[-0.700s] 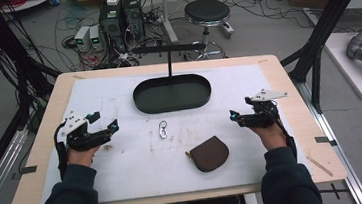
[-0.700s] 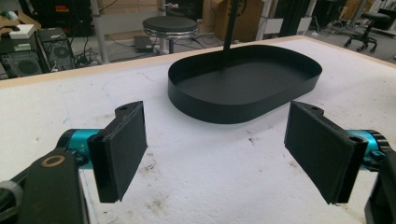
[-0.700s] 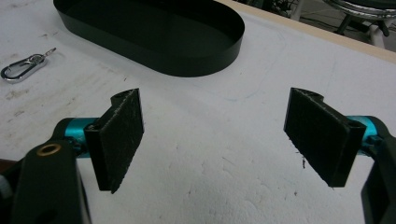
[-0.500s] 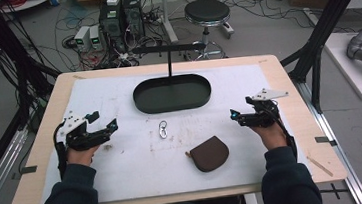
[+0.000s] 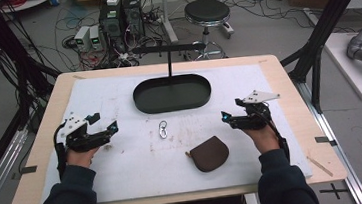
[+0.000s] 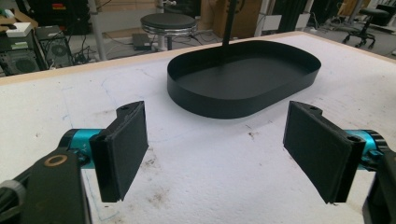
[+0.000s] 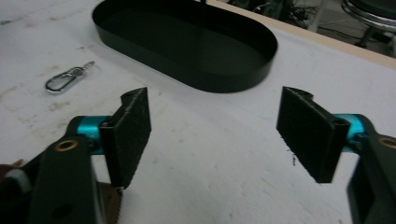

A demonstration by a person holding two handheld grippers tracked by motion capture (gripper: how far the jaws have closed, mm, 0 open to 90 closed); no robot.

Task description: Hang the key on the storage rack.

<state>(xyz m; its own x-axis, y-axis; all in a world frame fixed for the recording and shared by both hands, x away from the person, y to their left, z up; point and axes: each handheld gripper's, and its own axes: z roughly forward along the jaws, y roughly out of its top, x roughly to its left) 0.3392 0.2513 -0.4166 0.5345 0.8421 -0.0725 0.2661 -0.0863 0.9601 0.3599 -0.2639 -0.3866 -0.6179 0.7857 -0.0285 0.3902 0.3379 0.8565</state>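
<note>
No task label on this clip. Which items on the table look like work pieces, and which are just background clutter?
Likely in play, on the white mat:
black oval tray
metal clip
brown pouch
left gripper and right gripper, both open and holding nothing

Lying about, on the floor beyond the table:
stool
computer boxes
cables

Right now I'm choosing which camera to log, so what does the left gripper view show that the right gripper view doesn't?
The left gripper view alone shows the black post rising from the tray's far side, and a round stool on the floor beyond the table. The right gripper view alone shows the metal clasp lying on the white mat, plus a sliver of the brown pouch by its lower jaw. Both show the oval black tray, empty, the stained white mat, and their own tool with jaws spread wide, holding nothing.
</note>
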